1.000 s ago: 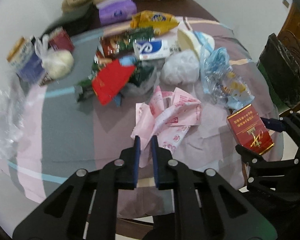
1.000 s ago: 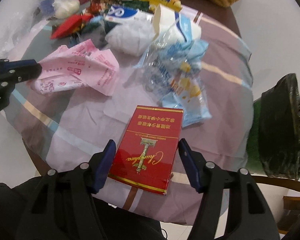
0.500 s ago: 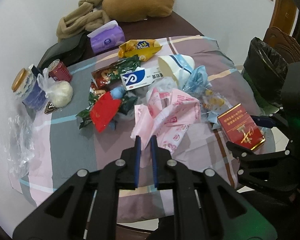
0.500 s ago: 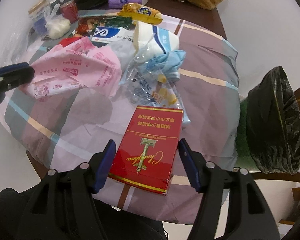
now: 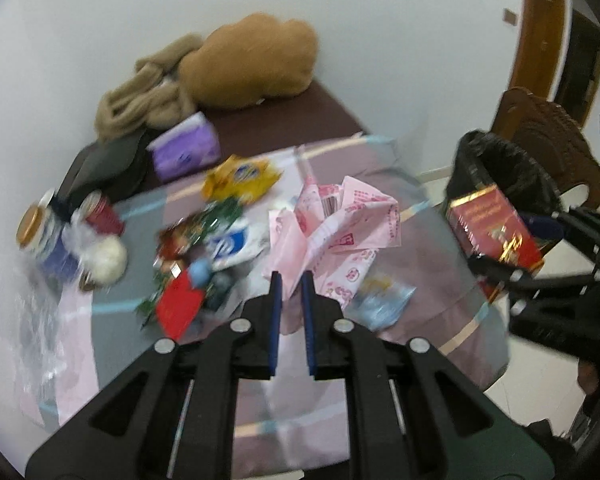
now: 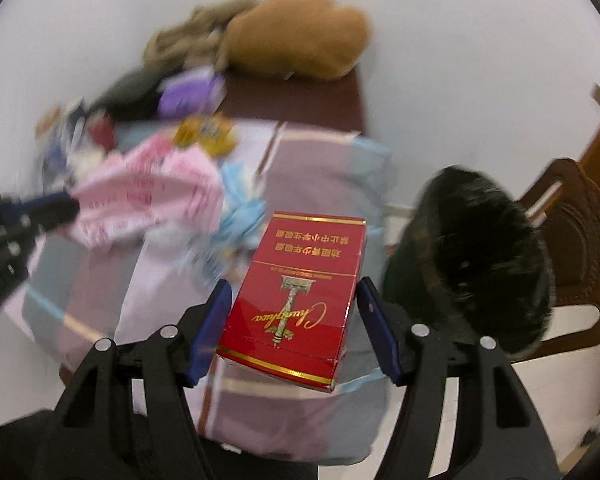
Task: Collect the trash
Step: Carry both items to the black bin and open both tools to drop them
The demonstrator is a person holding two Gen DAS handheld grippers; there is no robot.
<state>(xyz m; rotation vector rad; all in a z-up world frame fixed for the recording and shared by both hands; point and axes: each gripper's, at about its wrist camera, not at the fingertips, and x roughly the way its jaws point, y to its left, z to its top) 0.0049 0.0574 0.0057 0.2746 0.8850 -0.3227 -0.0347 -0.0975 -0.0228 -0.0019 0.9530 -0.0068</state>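
My left gripper (image 5: 290,280) is shut on a corner of a crumpled pink printed bag (image 5: 340,224), which hangs lifted above the table. In the right wrist view the same pink bag (image 6: 156,196) trails from the left gripper (image 6: 60,206) at the left edge. My right gripper (image 6: 294,294) is shut on a red cigarette carton (image 6: 296,300), with one finger on each long side. The left wrist view shows that red carton (image 5: 496,232) just in front of a bin with a black liner (image 5: 500,168). The black-lined bin (image 6: 472,256) stands right of the carton, beside the table.
Several wrappers lie on the checked tablecloth (image 5: 420,272): a yellow snack bag (image 5: 240,178), a red packet (image 5: 180,308), a blue-and-white pack (image 5: 232,242). Further back are a purple tissue pack (image 5: 184,152), a jar (image 5: 40,236), a red can (image 5: 102,214) and a brown cushion (image 5: 252,64). A wooden chair (image 6: 572,240) stands behind the bin.
Both grippers have risen with their loads and swung right toward the bin. The pink bag has come up off the table. The red carton stays clamped as before.
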